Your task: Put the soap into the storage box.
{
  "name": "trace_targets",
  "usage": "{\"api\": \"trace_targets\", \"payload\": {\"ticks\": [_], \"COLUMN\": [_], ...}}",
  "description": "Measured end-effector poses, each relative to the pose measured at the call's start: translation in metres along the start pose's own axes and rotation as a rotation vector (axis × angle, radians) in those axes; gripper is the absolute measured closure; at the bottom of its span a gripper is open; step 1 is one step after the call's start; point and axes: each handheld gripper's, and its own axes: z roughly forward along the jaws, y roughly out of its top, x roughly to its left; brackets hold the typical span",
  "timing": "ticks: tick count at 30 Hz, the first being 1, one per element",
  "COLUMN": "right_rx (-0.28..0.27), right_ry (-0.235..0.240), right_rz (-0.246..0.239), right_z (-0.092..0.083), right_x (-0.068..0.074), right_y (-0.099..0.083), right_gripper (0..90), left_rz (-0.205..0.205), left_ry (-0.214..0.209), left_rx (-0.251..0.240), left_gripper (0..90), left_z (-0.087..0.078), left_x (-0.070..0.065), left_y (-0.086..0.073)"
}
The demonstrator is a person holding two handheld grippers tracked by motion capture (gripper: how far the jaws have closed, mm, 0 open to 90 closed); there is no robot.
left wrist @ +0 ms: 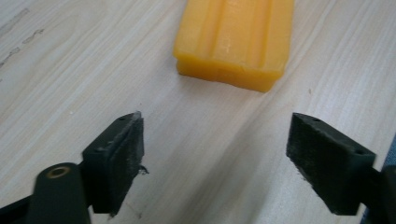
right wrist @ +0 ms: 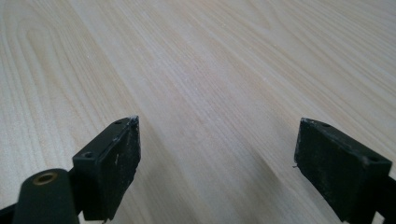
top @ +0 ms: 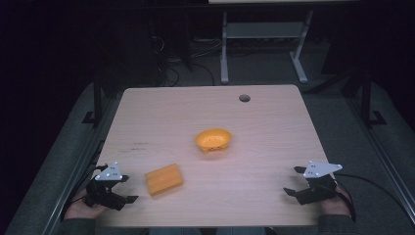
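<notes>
Orange and ribbed, the block [top: 164, 179] lying flat on the pale wood table [top: 274, 147], close to the near edge and left of centre, long axis slanting from near-left up toward far-right. Just beside it, toward the near-left corner, the left gripper [top: 123, 191], jaws spread wide and empty, touching nothing; from the left gripper view, the same block [left wrist: 233, 42] straight ahead of the open jaws, its short end face turned toward them, bare wood between pads and block. Clearly the nearer tool, and probably the one to make the pick: a short push forward along the block's length, or a turn of the hand to span its narrower width. Well apart, by the near-right corner, the right gripper [top: 291, 182], likewise wide open and holding nothing, its pads [right wrist: 116, 168] hanging over bare table. Farther in, near the middle, an orange bowl [top: 213, 140], upright and seemingly empty.
</notes>
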Motion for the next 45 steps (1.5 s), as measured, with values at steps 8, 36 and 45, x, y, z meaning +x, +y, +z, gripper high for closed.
{"api": "trace_targets", "payload": {"ticks": [8, 36, 45], "right_rx": [0.003, 0.006, 0.009], "right_ry": [0.002, 0.005, 0.005], "right_rz": [0.005, 0.002, 0.002], "right_z": [-0.001, 0.0, 0.0], "right_x": [-0.001, -0.001, -0.001], "right_y": [-0.002, -0.002, -0.002], "right_gripper": [14.0, 14.0, 14.0], "left_rz": [0.025, 0.111, 0.157], "left_ry": [-0.002, -0.007, -0.009], "left_rx": [-0.002, -0.008, 0.006], "left_gripper": [17.0, 17.2, 17.2], "left_z": [0.004, 0.009, 0.014], "left_x": [-0.003, -0.013, -0.018], "left_y": [0.005, 0.032, 0.047]}}
